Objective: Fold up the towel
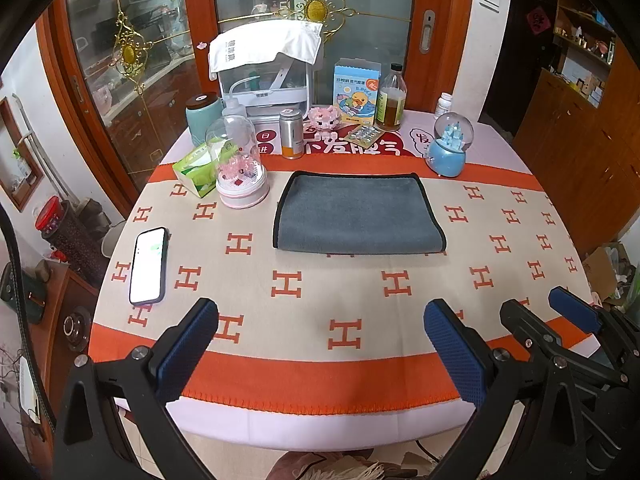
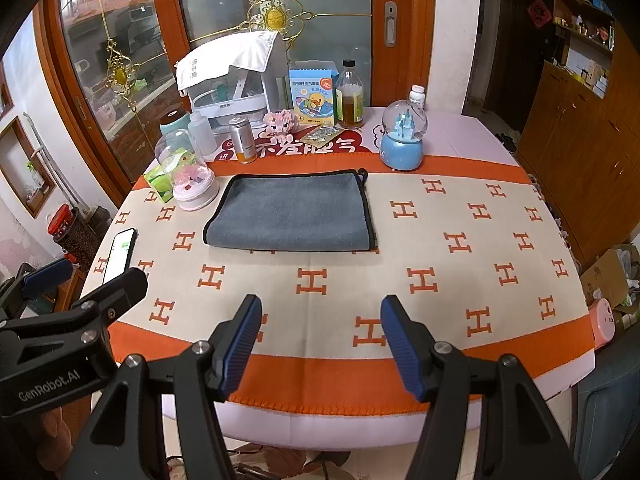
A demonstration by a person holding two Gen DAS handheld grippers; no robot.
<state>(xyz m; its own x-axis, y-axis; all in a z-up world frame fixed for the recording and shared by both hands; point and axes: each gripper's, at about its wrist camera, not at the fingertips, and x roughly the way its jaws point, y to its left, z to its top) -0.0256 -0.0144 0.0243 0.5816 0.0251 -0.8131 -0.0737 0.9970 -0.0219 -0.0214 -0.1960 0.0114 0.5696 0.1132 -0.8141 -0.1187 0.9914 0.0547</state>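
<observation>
Left wrist view is showing the grey microfibre towel with black piping point(image 1: 359, 216) lying flat on the cream tablecloth patterned with orange H shapes point(image 1: 320, 300), toward the far half of the table, and it looks already folded at least once, with its near edge rounded like a fold. Both tools are hanging over the near table edge, well apart from the cloth: the left gripper point(image 1: 320, 352) is spreading its blue-padded fingers wide with nothing between them, and the right gripper point(image 2: 320, 344) is likewise gaping and holding nothing. Judging by this, either a further fold is being prepared or the job is finishing. A next fold would call for both tools reaching forward to pinch two towel corners, steering past the white smartphone point(image 1: 148, 266) and the glass-domed pink ornament point(image 1: 240, 164) sitting beside the towel's left edge.
</observation>
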